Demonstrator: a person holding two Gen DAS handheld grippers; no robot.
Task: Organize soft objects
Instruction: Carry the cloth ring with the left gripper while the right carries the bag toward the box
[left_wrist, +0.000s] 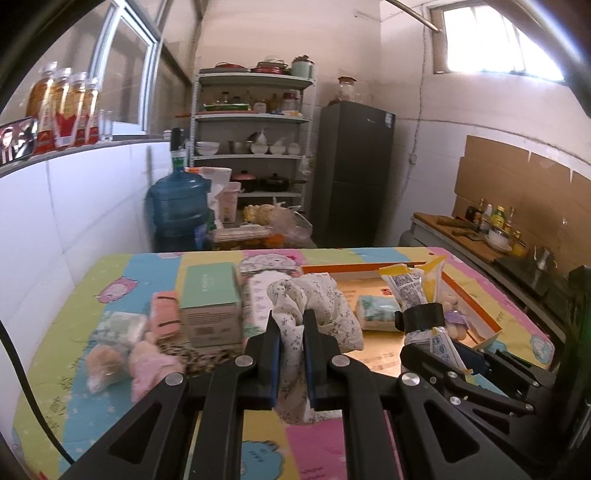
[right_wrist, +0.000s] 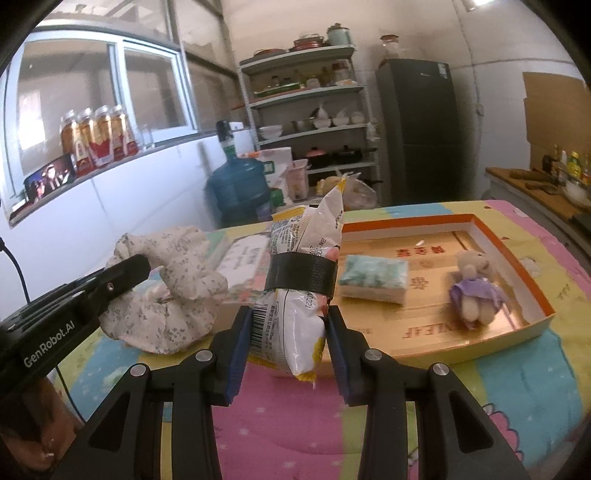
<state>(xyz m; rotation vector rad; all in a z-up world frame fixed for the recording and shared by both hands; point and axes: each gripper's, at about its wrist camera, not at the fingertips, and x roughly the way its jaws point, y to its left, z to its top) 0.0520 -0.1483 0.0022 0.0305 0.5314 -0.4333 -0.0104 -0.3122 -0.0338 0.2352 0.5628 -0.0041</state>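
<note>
Home kitchen: crockery shelves (left_wrist: 251, 122), fridge (left_wrist: 354, 166), water jug (left_wrist: 177, 206).

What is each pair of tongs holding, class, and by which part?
The left tongs pinch the floral cloth bundle by a bunched fold at its near end. The right tongs clamp the taped snack packet by its lower half, below the black band.

4 bottles (left_wrist: 62, 107), 2 tissue packs (left_wrist: 378, 313).
</note>
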